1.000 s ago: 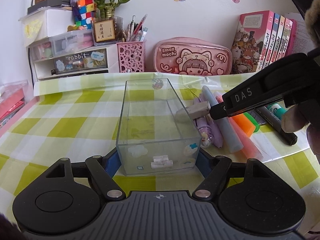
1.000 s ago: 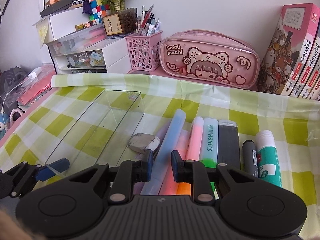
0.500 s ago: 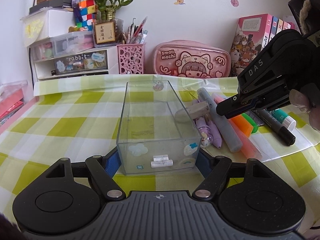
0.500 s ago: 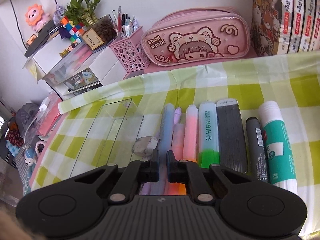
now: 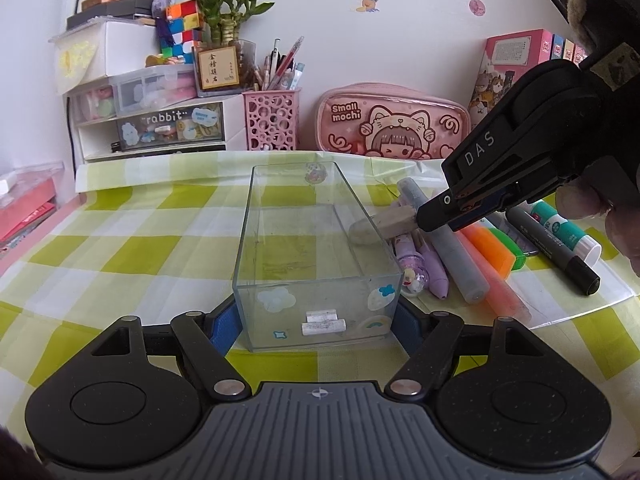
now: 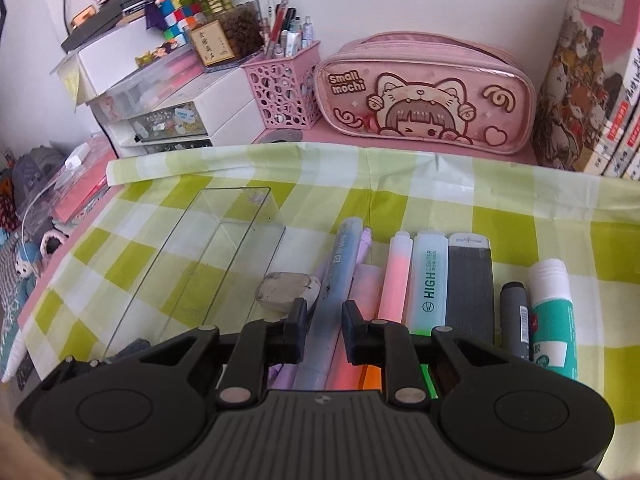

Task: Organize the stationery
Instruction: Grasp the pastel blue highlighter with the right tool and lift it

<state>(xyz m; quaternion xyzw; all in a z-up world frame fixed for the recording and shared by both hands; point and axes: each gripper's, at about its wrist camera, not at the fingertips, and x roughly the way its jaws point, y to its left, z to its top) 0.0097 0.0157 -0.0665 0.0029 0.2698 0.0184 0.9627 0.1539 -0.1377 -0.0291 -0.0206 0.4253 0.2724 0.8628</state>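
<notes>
while the left view shows stickers [image 5: 276,299], the right shows highlighter lettering [image 6: 431,280].

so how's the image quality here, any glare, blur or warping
Left wrist view: sharp, soft even daylight, faint shadows; fisheye bows the tablecloth edges; the clear box shows only weak reflections. Right wrist view: also sharp, stronger tilt and bending of the books at the right edge, dark vignette in the corners.

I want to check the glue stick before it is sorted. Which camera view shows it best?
The right wrist view: the glue stick lies near the lens, at the right end of the row. In the left wrist view it is smaller, and the right gripper covers its far end.
</notes>
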